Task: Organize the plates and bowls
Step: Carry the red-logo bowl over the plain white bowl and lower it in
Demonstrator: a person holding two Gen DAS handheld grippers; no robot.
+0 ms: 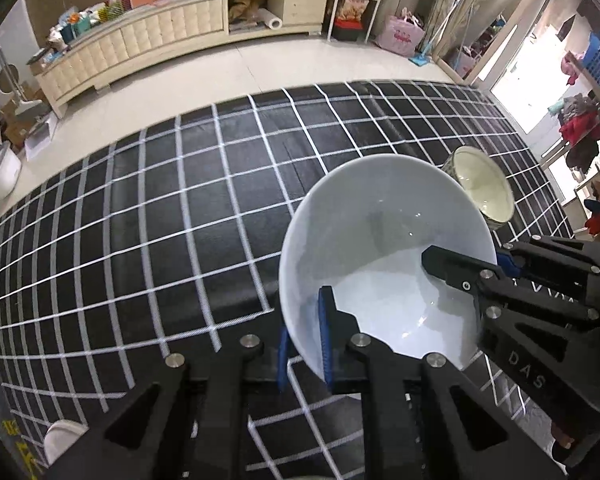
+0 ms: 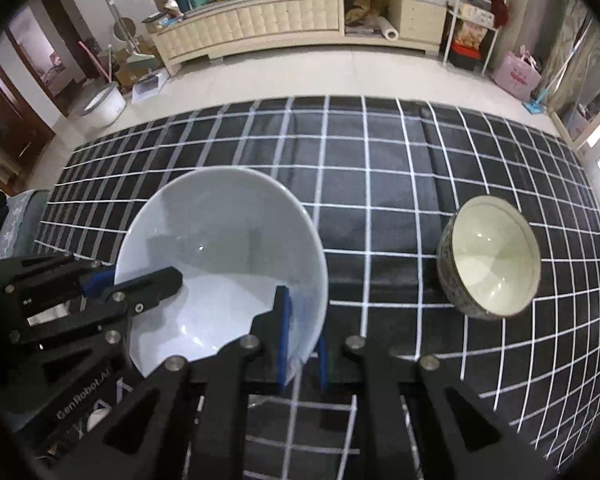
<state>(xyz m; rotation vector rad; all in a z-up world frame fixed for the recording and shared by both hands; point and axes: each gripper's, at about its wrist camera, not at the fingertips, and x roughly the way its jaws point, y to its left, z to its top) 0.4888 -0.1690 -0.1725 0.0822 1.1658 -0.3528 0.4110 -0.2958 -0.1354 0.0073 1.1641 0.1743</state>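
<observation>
A large white bowl point(image 1: 380, 248) point(image 2: 220, 232) is held over the black cloth with white checks point(image 1: 160, 220) point(image 2: 380, 184). My left gripper point(image 1: 306, 346) is shut on the bowl's near left rim, one blue pad inside and one outside. My right gripper point(image 2: 303, 354) is shut on the opposite rim, again with one pad on each side. Each gripper also shows in the other's view, the right gripper point(image 1: 496, 260) at the bowl's right edge and the left gripper point(image 2: 116, 280) at its left edge. A small patterned bowl with a cream inside point(image 1: 480, 184) point(image 2: 488, 256) stands on the cloth to the right, apart from both grippers.
The table's far edge meets a pale tiled floor point(image 2: 340, 76). A long cream cabinet point(image 2: 280, 20) piled with clutter stands at the back. A white round object point(image 1: 64, 438) shows at the lower left edge of the left wrist view. A pot point(image 2: 100, 108) sits on the floor.
</observation>
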